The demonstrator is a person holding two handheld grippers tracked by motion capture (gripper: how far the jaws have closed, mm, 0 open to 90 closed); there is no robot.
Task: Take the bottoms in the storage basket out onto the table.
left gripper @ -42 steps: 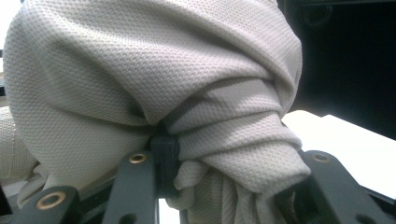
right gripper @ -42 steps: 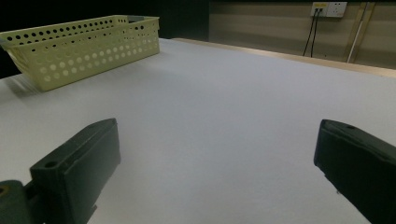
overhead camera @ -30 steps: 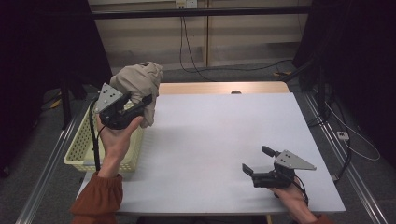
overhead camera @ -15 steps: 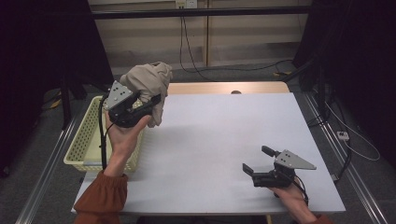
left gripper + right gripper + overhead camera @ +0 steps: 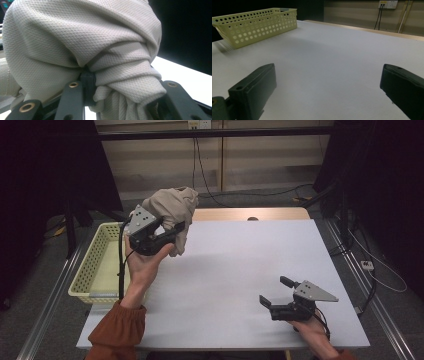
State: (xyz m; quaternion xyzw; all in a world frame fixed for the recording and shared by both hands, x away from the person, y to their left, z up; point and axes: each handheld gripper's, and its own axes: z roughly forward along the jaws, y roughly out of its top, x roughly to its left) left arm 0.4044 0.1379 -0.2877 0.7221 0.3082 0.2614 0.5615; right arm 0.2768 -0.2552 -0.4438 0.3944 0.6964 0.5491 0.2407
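Cloth (image 5: pixel 82 42) bunched over left gripper (image 5: pixel 172 234) hides its jaws.

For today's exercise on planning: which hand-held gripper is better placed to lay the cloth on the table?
Left. The left hand-held gripper is shut on the cloth above the table; the right hand-held gripper rests open and apart from it.

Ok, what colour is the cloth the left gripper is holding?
Light beige, with a fine knit texture. The cloth shows best in the left gripper view.
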